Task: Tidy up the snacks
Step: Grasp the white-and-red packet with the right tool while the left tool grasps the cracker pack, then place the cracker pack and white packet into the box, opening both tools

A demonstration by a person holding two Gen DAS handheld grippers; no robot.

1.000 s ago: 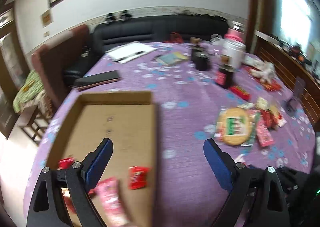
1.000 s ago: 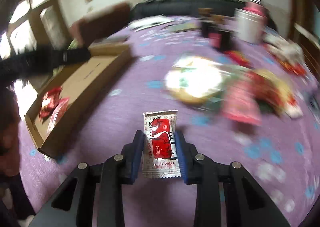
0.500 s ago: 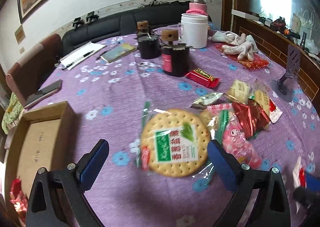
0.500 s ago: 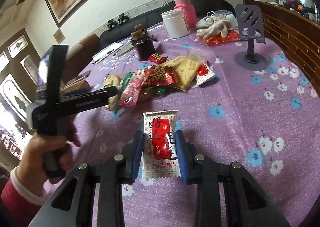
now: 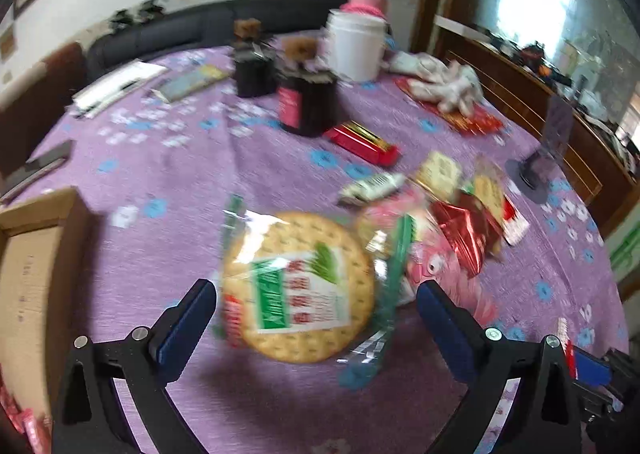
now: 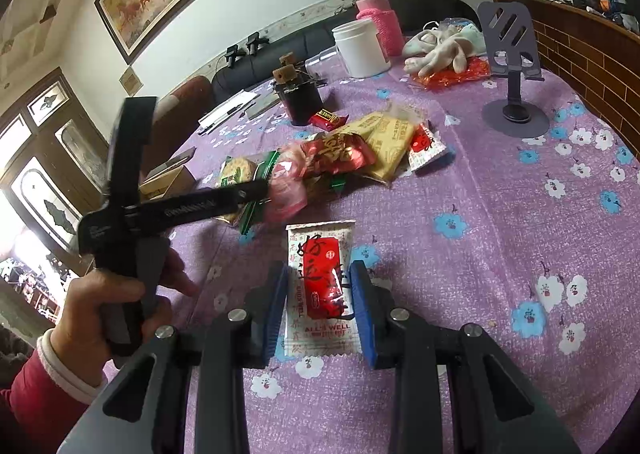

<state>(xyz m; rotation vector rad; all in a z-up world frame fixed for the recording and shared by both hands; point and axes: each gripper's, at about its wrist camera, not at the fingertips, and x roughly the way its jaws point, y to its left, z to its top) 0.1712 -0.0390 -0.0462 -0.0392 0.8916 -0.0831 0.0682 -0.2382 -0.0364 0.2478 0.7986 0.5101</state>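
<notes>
One cardboard box [image 5: 28, 254], open-topped, shallow, at the left edge of the purple flowered tablecloth [image 5: 180, 181]; its floor is mostly bare, with red and pink wrappers [image 5: 24, 420] at the near corner, too blurred to read. One white tub [image 6: 362, 47] at the far side, contents hidden, a pink-sleeved flask [image 6: 378, 17] behind it. Two dark jars [image 5: 308, 105] with cork-like stoppers near the table's middle, contents not visible.

One round cracker pack [image 5: 298, 286], clear wrap, green and white label, lies flat between the wide-open fingers of the left gripper [image 5: 316, 324]; the pads stand clear of it on both sides, nothing held. Beside it on the right, a heap of snack packets [image 6: 352, 153]: pink, shiny red, yellow. One red bar [image 5: 362, 141] lies apart by the nearer dark jar.

One small sachet [image 6: 320, 286], white with a red panel and "ALL'S WELL" printed low, is clamped upright between the blue pads of the right gripper [image 6: 320, 310], narrowly parted, just above the cloth, near the heap.

One hand [image 6: 108, 310], red sleeve, grips the left tool's handle.
</notes>
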